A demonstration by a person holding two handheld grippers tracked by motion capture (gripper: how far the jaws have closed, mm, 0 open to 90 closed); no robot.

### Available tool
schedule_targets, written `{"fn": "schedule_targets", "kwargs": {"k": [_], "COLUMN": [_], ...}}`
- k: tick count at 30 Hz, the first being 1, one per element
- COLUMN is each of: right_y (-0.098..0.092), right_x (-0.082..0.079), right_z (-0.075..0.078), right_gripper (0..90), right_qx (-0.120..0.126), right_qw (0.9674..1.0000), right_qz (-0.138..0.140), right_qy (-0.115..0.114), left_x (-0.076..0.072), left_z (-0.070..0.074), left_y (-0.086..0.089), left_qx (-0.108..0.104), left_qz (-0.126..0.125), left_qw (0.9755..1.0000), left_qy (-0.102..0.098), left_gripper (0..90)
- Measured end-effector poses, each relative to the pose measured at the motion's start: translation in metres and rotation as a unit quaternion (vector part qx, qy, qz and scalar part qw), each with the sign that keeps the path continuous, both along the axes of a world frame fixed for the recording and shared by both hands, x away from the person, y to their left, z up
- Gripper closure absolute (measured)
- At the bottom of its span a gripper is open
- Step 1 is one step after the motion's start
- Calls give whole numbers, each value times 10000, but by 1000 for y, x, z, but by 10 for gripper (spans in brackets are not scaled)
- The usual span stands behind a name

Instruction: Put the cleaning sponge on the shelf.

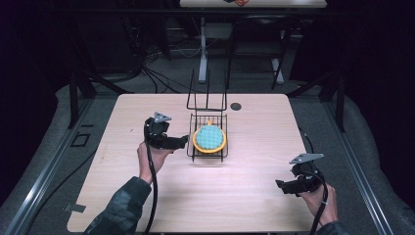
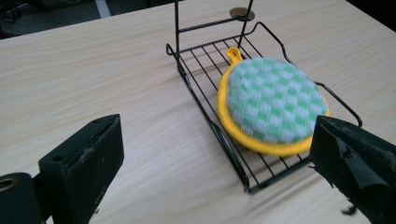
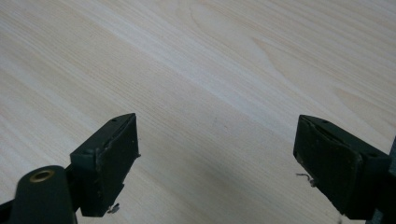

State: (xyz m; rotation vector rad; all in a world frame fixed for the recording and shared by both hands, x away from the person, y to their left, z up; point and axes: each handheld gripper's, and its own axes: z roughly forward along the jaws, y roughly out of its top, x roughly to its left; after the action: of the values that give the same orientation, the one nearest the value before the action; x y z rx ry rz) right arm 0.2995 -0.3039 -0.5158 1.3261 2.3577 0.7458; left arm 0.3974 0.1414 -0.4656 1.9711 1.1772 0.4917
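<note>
Holding a gripper in each hand, you've got the left gripper [image 1: 182, 141] just beside the left edge of the black wire rack [image 1: 195, 151], which sits near the middle of the wooden table [image 1: 254, 196], a bit toward the far side. Your left gripper's jaws are spread wide w/ nothing between them; in the left gripper view [image 2: 215, 154] one jaw sits over bare tabletop and the other comes in front of the rack's [image 2: 205, 119] near right corner, close to the sponge's rim (touching or not, can't tell). The round scrub pad [image 1: 209, 138], green-and-white checked w/ a yellow rim and a small yellow loop, lies flat on the rack's wire floor; the loop points toward the rack's tall upright back. In the left gripper view the pad [image 2: 273, 102] takes up most of the rack's right half. A small dark round disc [image 1: 236, 106] is set in the table just beyond the rack. Your right gripper [image 1: 280, 185] is well apart from all that, near the table's front right corner, low over bare wood. Its jaws are also wide apart and empty in the right gripper view [image 3: 217, 154]. Both cables trail back past your forearms.
</note>
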Motion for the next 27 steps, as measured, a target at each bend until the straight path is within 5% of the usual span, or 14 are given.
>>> {"fn": "schedule_targets", "kwargs": {"k": [14, 27], "right_y": [0, 1], "right_x": [-1, -2], "right_z": [0, -1], "right_gripper": [137, 137], "right_qx": [-23, -83], "right_qw": [10000, 10000], "right_qz": [9, 20], "right_qy": [-46, 12], "left_x": [-45, -75], "left_z": [-4, -34], "left_y": [35, 64], "left_qx": [252, 293], "left_qz": [-78, 54], "left_qw": [9996, 9984], "left_qy": [131, 476], "left_gripper": [1, 0]}}
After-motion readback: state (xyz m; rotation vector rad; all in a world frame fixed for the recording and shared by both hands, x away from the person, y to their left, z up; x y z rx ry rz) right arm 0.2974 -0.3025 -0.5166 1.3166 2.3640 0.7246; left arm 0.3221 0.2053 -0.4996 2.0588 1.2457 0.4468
